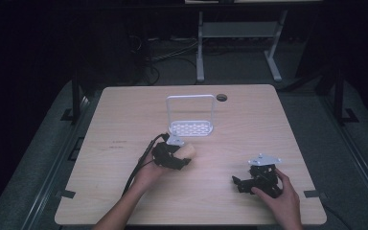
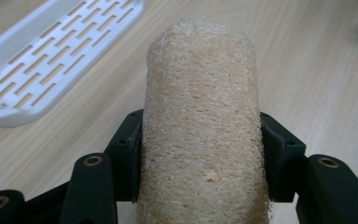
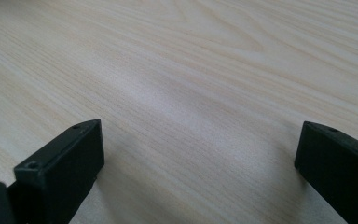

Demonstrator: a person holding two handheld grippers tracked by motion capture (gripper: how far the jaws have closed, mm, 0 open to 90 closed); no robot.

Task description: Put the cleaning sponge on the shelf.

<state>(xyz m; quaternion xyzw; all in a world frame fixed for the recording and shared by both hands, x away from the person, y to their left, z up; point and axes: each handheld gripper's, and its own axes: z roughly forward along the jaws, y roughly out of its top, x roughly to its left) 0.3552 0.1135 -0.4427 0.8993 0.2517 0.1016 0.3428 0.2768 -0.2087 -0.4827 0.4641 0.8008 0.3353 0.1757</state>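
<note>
Loofah sponge (image 2: 200, 126) sits pinched between the jaws of the left gripper (image 1: 172, 157), its long axis running straight out along them, tip pointing away from the hand. White slotted rack (image 1: 190, 127) lies just beyond, nearer the left hand than the right. Right gripper (image 1: 260, 179) rests well apart on the table (image 1: 124, 110), jaws spread, holding nothing.

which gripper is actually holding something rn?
The left gripper: its black jaws are shut on the beige fibrous loofah sponge, beside the white slotted rack. The right gripper is open over bare wooden table.
</note>
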